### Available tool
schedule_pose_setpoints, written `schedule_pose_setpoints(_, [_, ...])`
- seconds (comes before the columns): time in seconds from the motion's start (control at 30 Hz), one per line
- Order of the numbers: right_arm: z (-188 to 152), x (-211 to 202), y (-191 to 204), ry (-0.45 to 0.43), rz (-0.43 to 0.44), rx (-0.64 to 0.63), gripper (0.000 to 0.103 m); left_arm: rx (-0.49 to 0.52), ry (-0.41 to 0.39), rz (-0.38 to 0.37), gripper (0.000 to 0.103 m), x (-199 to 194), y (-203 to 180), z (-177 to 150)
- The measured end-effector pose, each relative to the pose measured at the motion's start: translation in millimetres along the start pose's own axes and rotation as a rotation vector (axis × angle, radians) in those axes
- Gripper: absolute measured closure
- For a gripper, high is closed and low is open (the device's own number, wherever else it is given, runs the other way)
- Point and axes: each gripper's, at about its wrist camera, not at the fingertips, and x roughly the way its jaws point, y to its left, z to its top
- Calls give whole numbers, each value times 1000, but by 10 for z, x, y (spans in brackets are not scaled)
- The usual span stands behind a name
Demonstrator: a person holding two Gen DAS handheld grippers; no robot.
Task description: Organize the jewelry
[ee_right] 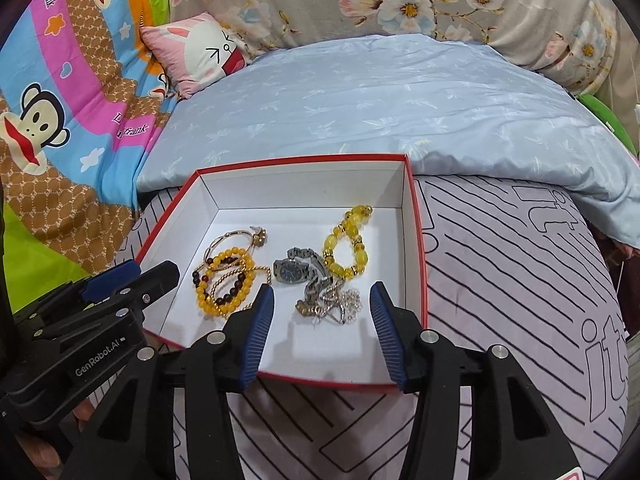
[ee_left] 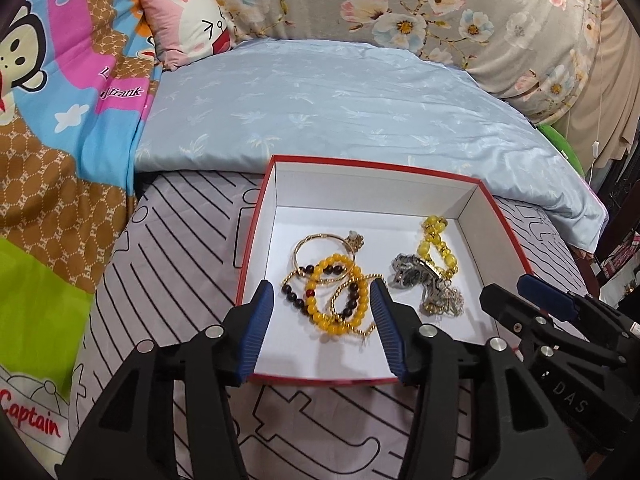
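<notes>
A red box with a white inside (ee_left: 280,188) (ee_right: 412,208) lies on the bed and holds the jewelry. At its left is a tangle of amber and dark bead bracelets (ee_left: 340,300) (ee_right: 228,280) over a gold bangle (ee_left: 320,240) (ee_right: 232,238). At its right lie a silver watch (ee_left: 412,274) (ee_right: 294,270), a silver chain heap (ee_left: 444,302) (ee_right: 332,300) and a yellow bead bracelet (ee_left: 434,240) (ee_right: 348,240). My left gripper (ee_left: 322,292) is open and empty, above the bead tangle. My right gripper (ee_right: 322,294) is open and empty, above the chain heap.
The box sits on a grey striped sheet (ee_left: 180,248) (ee_right: 500,260). A pale blue quilt (ee_left: 340,112) (ee_right: 380,100) lies behind it. A cartoon blanket (ee_left: 60,120) is at the left, a pink bunny pillow (ee_left: 188,20) and floral bedding (ee_left: 440,8) at the back.
</notes>
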Motion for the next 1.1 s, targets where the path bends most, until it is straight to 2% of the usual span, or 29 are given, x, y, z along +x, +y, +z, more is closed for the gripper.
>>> schedule_pose_setpoints(0.2, [-138,-131,81,-2,-25,-1,38,6,22,22,53,-59,-42,-146])
schedule_pose_setpoints(0.33, [-229,-233,112,-8,-57,-3,36,38,2,65,52,-171,-114,-222])
schedule_pose_setpoints(0.6, [-388,-505,115,-28,-106,18,32,31,-7,74,50,-401,-129,-344])
schedule_pose_setpoints(0.67, [-415,-567,120,-35,-119,17,31,26,-9,85,46,-456,-128,-377])
schedule_pose_setpoints(0.73, [-463,-642,127,-43,-141,19,28,20,-17,106,37,-511,-122,-407])
schedule_pose_setpoints(0.83, [-529,-747,141,-64,-172,20,24,7,-21,120,31,-597,-99,-470])
schedule_pose_setpoints(0.93, [-615,-831,153,-73,-186,24,23,3,-19,139,26,-668,-95,-534])
schedule_pose_setpoints(1.1, [-738,-917,183,-78,-213,17,23,23,-15,178,26,-773,-140,-656])
